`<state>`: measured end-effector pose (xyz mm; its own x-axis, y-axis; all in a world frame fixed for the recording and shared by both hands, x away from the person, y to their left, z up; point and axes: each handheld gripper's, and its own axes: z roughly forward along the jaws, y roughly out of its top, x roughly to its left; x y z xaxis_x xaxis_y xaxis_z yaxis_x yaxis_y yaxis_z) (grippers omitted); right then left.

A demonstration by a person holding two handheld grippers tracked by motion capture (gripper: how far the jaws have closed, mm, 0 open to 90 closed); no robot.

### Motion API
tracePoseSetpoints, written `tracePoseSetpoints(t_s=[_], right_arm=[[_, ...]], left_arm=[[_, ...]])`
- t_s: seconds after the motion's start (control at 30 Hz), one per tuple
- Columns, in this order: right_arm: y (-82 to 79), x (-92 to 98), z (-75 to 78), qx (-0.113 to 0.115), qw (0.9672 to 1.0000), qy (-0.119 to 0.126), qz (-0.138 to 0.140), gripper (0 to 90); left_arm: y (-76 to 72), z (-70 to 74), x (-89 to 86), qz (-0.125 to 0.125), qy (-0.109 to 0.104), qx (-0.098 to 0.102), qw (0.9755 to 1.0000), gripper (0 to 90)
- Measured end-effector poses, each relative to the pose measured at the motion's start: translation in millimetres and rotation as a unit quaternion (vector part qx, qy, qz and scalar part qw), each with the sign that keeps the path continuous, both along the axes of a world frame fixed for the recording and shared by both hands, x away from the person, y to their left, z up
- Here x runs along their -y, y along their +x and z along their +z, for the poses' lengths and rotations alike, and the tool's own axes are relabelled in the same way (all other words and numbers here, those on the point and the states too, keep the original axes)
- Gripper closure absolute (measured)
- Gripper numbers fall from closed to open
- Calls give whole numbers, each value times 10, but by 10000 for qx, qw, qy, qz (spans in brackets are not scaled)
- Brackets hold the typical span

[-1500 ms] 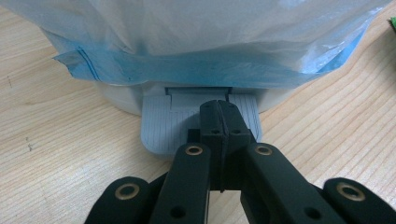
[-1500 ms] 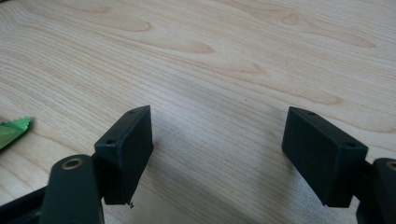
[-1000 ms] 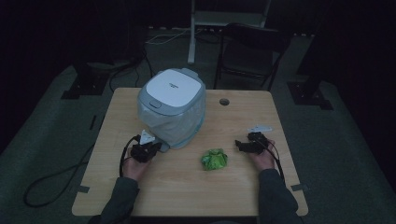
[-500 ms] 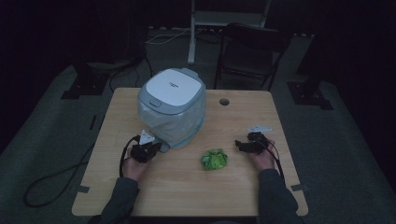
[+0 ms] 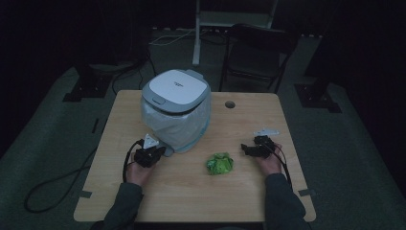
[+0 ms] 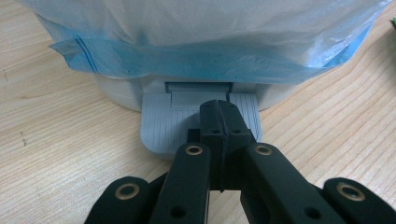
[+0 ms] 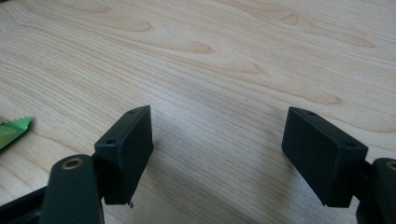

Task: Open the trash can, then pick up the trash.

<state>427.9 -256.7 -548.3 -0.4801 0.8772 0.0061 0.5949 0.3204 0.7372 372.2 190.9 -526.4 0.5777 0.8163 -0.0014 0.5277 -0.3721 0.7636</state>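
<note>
A white pedal bin with its lid down and a pale blue-white bag liner stands on the wooden table. Its grey foot pedal sticks out at the base. My left gripper is shut with nothing between its jaws, and its tips rest on or just over the pedal. A crumpled green wrapper lies in front of the bin, to the right. My right gripper sits to the right of the wrapper, pointing toward it, open and holding nothing. The wrapper's edge shows at the left of the right gripper view.
A round cable hole is in the table near the far edge. A dark chair and stand legs are on the floor beyond the table. A black cable loops on the floor at the left.
</note>
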Motion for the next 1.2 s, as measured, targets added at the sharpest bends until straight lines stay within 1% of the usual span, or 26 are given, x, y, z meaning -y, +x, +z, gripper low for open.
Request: tracePoseSetpoints(t_s=[0.33,0.5,1.2], right_arm=[[-1,0,0,-2,10000,0,0,238],[0,0,1,-4,10000,-2,3,238],[0,0,1,-3,10000,-2,0,237]], left_arm=[[-3,-34,5,21,22,2,10000,900],[3,-68,24,22,101,-29,9999,900],[12,-90,4,33,1,2,10000,900]])
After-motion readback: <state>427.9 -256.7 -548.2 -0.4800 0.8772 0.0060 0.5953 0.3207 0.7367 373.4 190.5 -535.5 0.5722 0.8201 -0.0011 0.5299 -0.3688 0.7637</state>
